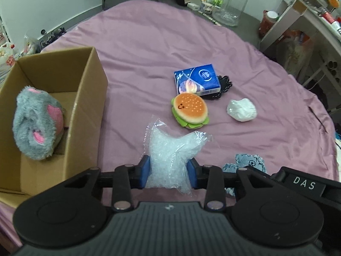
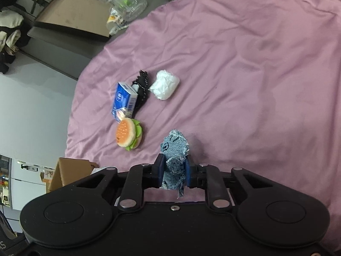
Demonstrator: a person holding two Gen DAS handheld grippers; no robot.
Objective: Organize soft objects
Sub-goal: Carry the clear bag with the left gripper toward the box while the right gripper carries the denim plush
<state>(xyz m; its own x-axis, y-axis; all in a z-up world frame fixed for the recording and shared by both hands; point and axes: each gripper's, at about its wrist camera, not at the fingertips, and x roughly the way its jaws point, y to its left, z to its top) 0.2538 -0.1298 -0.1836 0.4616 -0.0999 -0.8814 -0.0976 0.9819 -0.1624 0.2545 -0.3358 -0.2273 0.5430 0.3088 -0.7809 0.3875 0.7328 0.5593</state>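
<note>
Left claw (image 1: 168,170) is clamped on the bubble wrap (image 1: 170,149), long axis pointing away; cardboard box (image 1: 89,98) with grey plush (image 1: 36,123) stands left, burger toy (image 1: 189,111) ahead. Right claw (image 2: 174,173) is clamped on upright denim scrap (image 2: 174,149) above the purple-sheeted bed (image 2: 255,74).

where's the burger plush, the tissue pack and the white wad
burger plush (image 1: 189,109), left wrist view, on the orange bun top
tissue pack (image 1: 197,79), left wrist view, on the blue printed face
white wad (image 1: 242,109), left wrist view, on the middle of its crumpled surface
</note>
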